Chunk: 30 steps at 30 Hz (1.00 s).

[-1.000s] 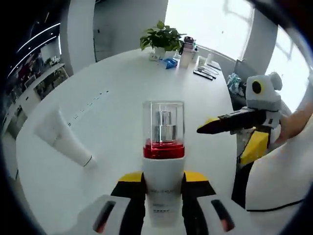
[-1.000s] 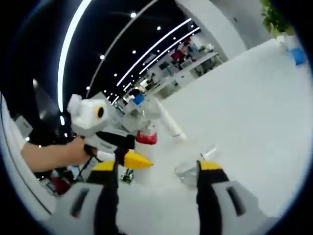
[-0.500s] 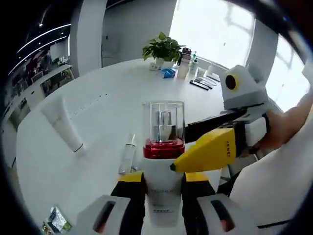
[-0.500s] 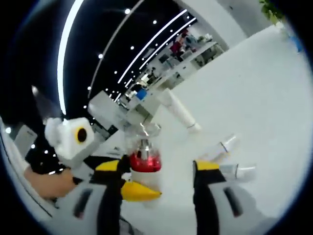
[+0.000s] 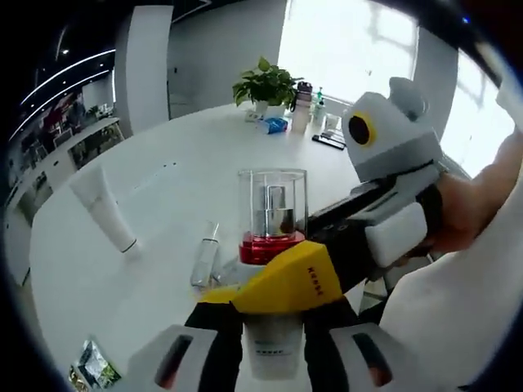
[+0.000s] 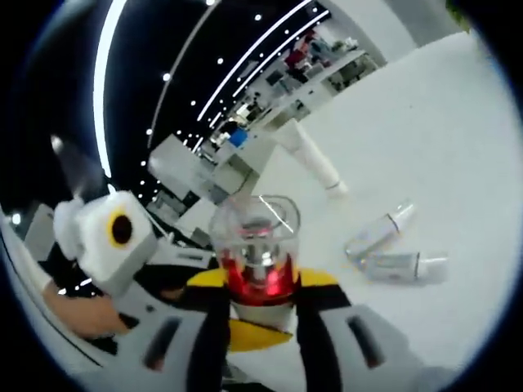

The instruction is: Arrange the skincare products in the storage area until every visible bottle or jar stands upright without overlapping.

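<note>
Two claws meet on one pump bottle [image 5: 273, 245], white-bodied with a red collar and clear cap, held upright above the white round desk [image 5: 188, 155].

- Left gripper view, left to right: foil sachet [image 5: 96, 363] at the near desk edge; white tube [image 5: 104, 208] lying flat; small clear bottle [image 5: 206, 257] lying flat; left claw [image 5: 272, 306] clamped on the bottle's body; right claw [image 5: 286, 282] crossing from the right, a hand [image 5: 470, 204] behind it.
- Far desk edge: potted plant [image 5: 267, 82], assorted bottles, bright windows.
- Right gripper view: right claw [image 6: 260, 290] closed about the bottle; two small bottles [image 6: 392, 249] lying nearby on the desk; ceiling light strips overhead.
</note>
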{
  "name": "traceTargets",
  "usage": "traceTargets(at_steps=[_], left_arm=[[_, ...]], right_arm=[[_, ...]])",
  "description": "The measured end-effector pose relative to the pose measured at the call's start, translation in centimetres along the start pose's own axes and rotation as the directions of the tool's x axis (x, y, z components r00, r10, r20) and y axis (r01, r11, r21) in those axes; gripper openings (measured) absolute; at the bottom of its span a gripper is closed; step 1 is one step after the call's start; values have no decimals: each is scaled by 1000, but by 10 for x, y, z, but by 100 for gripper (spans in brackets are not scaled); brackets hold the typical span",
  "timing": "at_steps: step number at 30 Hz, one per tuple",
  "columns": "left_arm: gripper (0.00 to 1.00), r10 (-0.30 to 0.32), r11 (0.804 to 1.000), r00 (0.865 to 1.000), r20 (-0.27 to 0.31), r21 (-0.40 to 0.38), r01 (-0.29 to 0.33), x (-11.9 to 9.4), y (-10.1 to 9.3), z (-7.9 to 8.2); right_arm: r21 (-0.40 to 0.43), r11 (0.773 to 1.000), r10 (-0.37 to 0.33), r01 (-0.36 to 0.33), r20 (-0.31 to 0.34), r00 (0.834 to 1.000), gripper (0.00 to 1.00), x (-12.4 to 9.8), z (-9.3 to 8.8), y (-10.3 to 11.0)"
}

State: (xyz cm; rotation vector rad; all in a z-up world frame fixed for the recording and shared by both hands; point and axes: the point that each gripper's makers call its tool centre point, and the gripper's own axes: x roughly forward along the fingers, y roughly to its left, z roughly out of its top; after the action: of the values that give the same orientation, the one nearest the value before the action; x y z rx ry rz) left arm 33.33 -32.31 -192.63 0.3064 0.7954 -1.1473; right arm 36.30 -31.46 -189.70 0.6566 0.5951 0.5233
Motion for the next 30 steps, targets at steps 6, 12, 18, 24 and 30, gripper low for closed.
traceTargets(at_steps=[6,12,18,24,30], left_arm=[[27,10,1000,999,35,-21,-9,0,-2,-5],[27,28,998,994,101,-65,-22,-4,1,-9],[28,26,999,994,109,-46,-21,-7,-1,-22],[29,55,998,992,114,-35,-52,-16,-1,-32],[31,73,997,990,118,-15,-71,-25,2,-39]], right_arm=[[-74,997,17,-20,-41,999,27,0,-7,2],[-211,976,28,-47,-93,995,27,6,-12,9],[-312,945,50,-97,-157,986,26,8,-26,15],[-400,905,62,-145,-213,975,26,13,-36,26],[-513,830,82,-218,-275,958,26,21,-44,40]])
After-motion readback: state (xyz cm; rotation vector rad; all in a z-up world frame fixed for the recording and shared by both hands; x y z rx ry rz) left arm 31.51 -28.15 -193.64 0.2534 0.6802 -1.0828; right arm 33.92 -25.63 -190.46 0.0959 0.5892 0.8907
